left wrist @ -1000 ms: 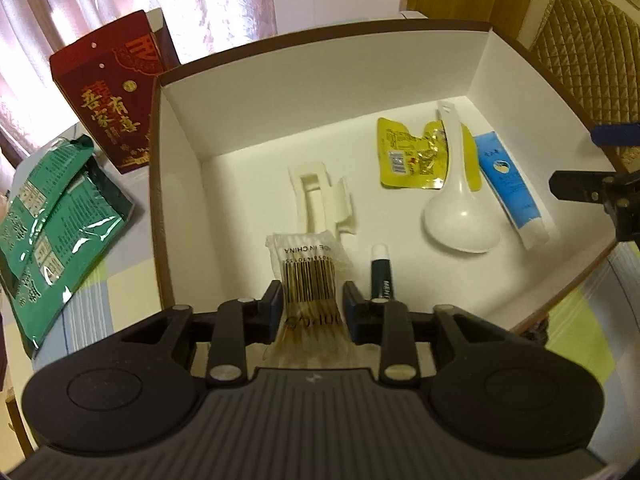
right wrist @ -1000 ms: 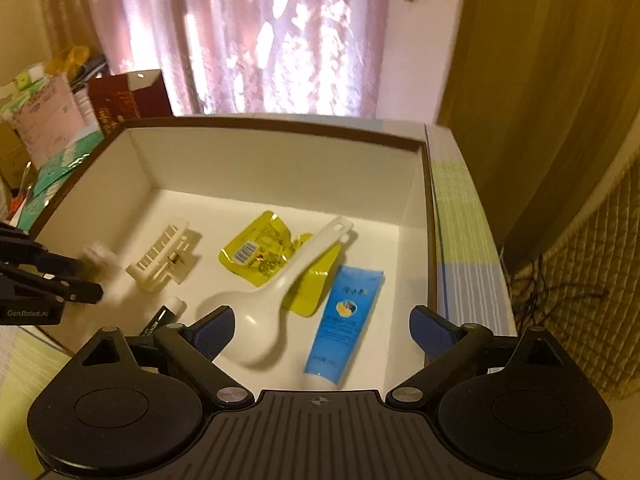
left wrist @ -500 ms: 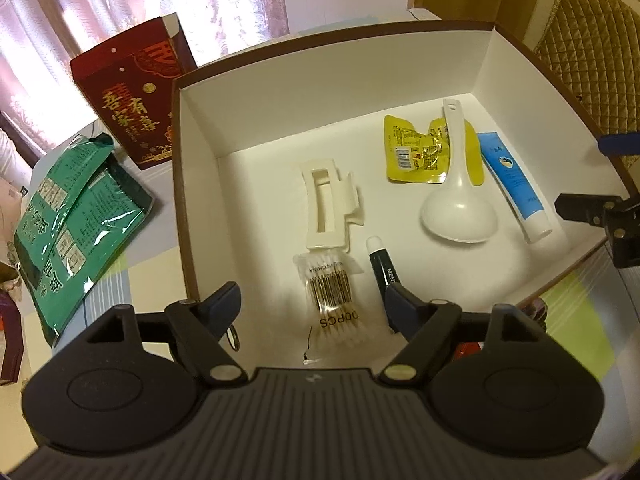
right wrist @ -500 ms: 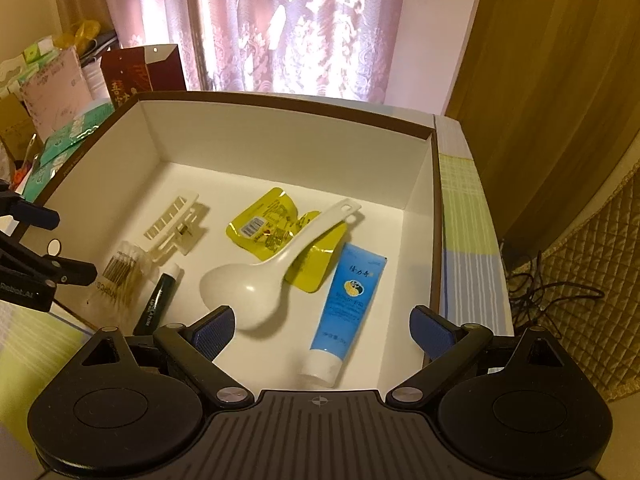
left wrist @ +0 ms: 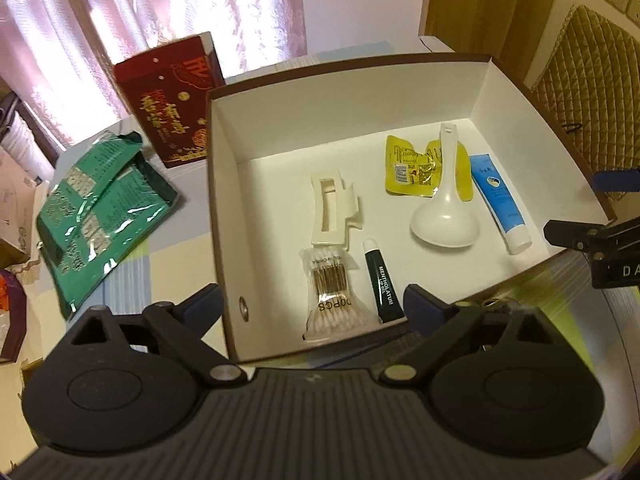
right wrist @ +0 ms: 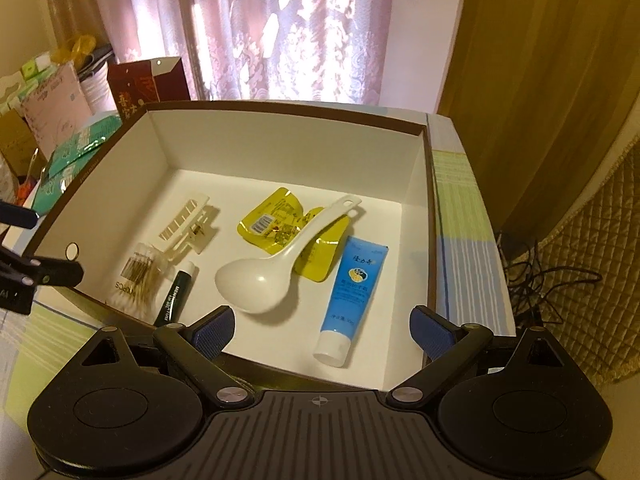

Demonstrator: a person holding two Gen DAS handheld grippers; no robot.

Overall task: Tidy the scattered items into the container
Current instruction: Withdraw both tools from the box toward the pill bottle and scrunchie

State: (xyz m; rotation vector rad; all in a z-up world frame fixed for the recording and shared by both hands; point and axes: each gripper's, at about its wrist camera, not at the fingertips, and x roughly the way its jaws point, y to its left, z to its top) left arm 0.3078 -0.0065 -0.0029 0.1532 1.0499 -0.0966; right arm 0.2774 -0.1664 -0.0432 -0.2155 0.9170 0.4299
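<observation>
Swabs (left wrist: 334, 294) now lie loose on the box (left wrist: 224, 208) floor, near its front wall; a second ago the left claw (left wrist: 312, 306) was clamped on them, and it has since let go and drawn back, jaws wide apart above the pack. Just right lie balm (left wrist: 383, 280), spoon (left wrist: 442, 220) and tube (left wrist: 500, 206). The right claw (right wrist: 322, 330) hangs spread over the tube end, holding nothing.

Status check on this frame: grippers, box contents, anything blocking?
Left gripper open, empty. Right gripper open, empty. Cotton swab pack lies in the box beside the hair clip. Nothing blocking.
</observation>
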